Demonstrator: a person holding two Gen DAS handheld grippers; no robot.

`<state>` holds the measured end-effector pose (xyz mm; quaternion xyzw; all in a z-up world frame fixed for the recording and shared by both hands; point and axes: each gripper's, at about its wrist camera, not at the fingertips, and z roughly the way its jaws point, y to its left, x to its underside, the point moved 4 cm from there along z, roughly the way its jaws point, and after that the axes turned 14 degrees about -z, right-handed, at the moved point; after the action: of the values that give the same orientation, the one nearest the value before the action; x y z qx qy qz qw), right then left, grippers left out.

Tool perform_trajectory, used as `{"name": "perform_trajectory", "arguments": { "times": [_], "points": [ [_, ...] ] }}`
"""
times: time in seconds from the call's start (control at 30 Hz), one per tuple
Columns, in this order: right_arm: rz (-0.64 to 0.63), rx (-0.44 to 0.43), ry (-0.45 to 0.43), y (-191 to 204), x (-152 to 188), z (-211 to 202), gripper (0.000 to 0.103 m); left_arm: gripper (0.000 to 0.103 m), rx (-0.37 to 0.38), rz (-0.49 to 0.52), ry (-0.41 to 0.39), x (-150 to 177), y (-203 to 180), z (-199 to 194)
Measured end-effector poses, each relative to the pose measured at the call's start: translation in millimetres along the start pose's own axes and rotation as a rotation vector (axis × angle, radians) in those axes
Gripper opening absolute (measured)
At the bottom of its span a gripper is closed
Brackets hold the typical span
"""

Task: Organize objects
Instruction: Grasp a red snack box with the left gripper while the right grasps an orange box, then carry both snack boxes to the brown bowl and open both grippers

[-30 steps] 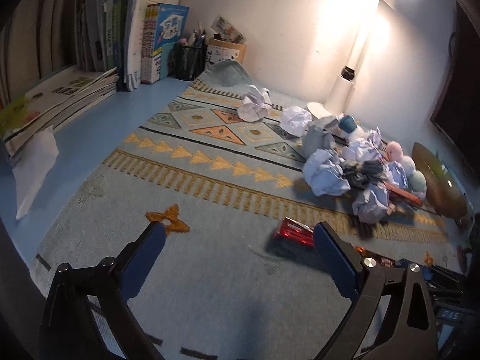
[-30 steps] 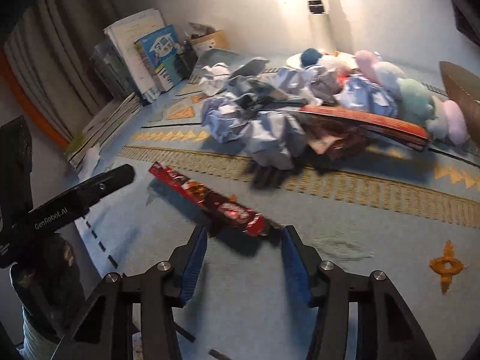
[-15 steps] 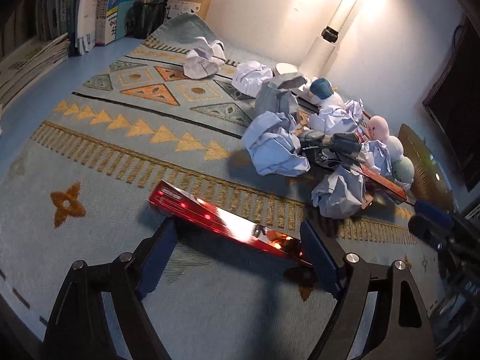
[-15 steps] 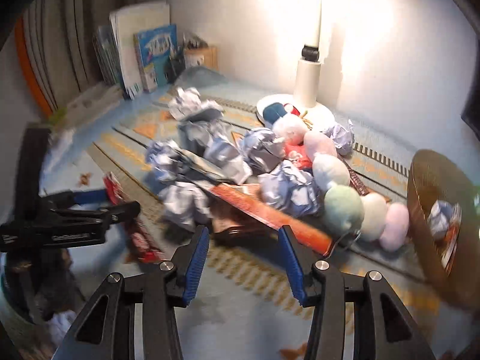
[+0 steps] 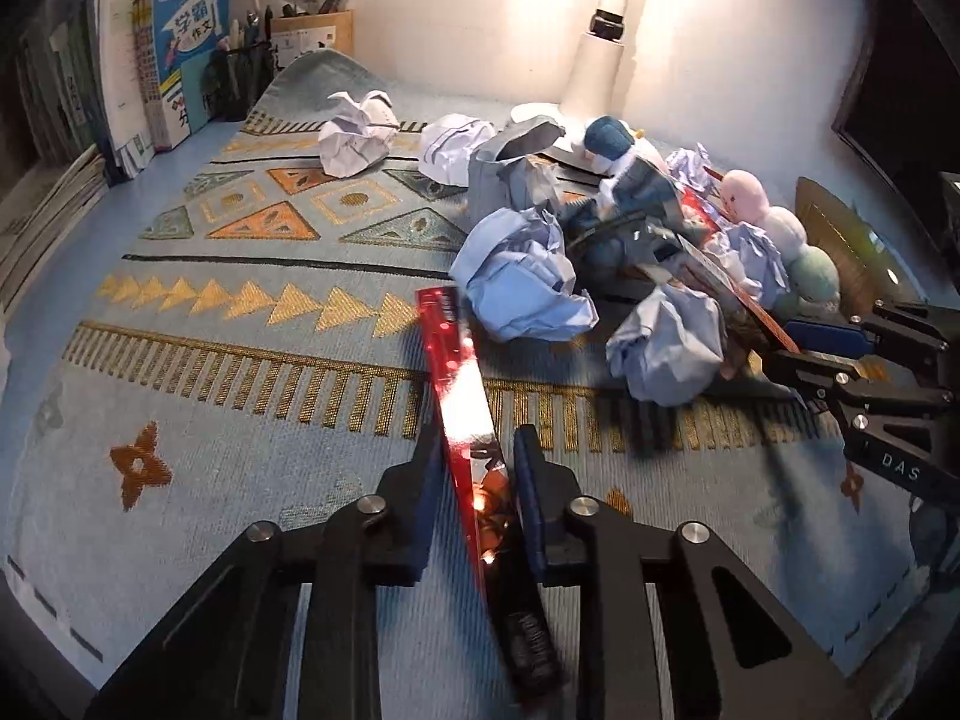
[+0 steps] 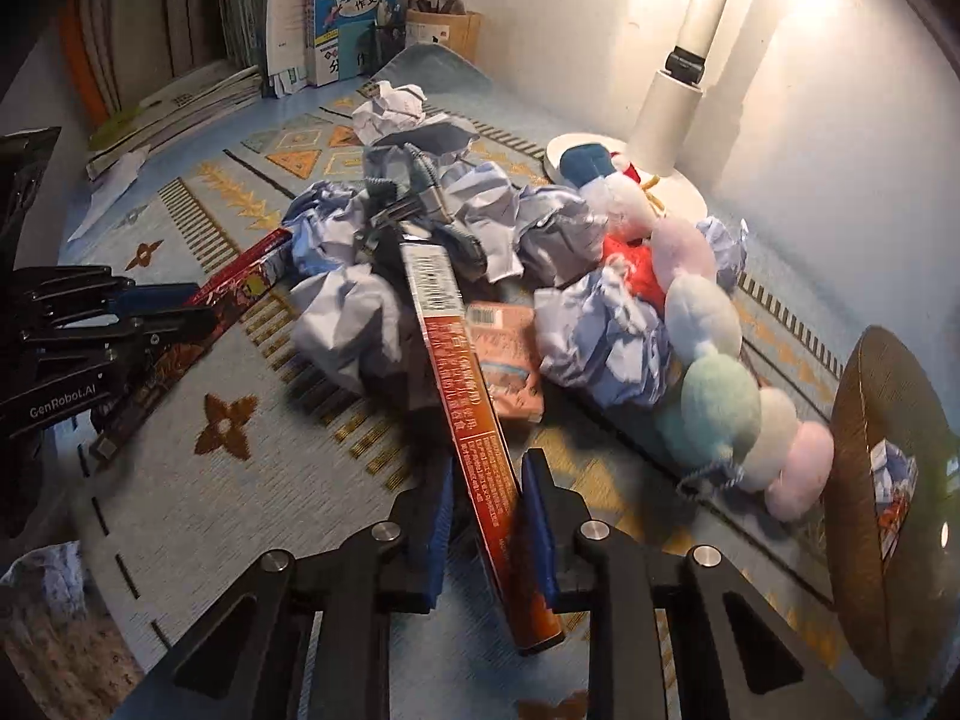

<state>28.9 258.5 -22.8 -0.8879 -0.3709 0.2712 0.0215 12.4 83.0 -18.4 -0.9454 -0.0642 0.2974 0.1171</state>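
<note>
My left gripper (image 5: 474,480) is clamped on a shiny red wrapper strip (image 5: 459,384), its blue pads pressed against both sides near the strip's lower end; the strip runs away from me across the patterned blue mat (image 5: 240,420) until its far end sits just beside a crumpled ball of pale blue paper (image 5: 522,288). My right gripper (image 6: 483,516) is clamped the same way on a long, flat red-orange box (image 6: 462,372) with a barcode at its far end, which reaches up into the heap of paper balls (image 6: 354,324) and rests over a smaller orange packet (image 6: 507,360). To the right of that heap lies a plush caterpillar (image 6: 714,384) in pastel segments, and beyond it a brown woven basket (image 6: 888,480) holding some scraps. A white lamp (image 6: 672,108) stands at the wall, with books (image 5: 180,54) in the far left corner.
</note>
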Motion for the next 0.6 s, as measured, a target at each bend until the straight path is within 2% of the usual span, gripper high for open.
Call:
{"name": "perform_trajectory", "arguments": {
  "times": [0.1,0.17,0.23,0.33,0.4,0.47,0.53,0.6],
  "points": [
    [0.152,-0.048,0.082,6.2,22.5,-8.4,0.02,0.015,0.002,0.088,-0.014,7.2,2.7,-15.2],
    [0.262,-0.145,0.075,10.3,36.8,-20.3,0.02,0.015,0.003,0.132,-0.016,10.3,6.0,-22.5],
    [0.343,-0.19,0.073,12.9,49.3,-26.5,0.02,0.015,0.004,0.141,-0.009,11.4,9.6,-24.7],
    [0.394,-0.216,0.059,23.1,62.2,-32.0,0.021,0.015,0.039,0.113,0.004,10.8,17.2,-27.1],
    [0.411,-0.249,0.021,28.1,64.4,-33.3,0.03,0.015,0.048,0.1,-0.001,10.2,20.2,-28.3],
    [0.405,-0.213,0.034,30.7,66.7,-30.2,0.038,0.016,0.058,0.095,-0.008,10.9,21.8,-27.8],
    [0.394,-0.219,0.044,35.7,66.7,-25.1,0.045,0.034,0.058,0.092,-0.002,14.1,22.2,-25.4],
    [0.383,-0.207,0.008,43.4,67.1,-28.0,0.058,0.034,0.019,0.099,-0.003,18.5,21.7,-21.6]
  ]
}}
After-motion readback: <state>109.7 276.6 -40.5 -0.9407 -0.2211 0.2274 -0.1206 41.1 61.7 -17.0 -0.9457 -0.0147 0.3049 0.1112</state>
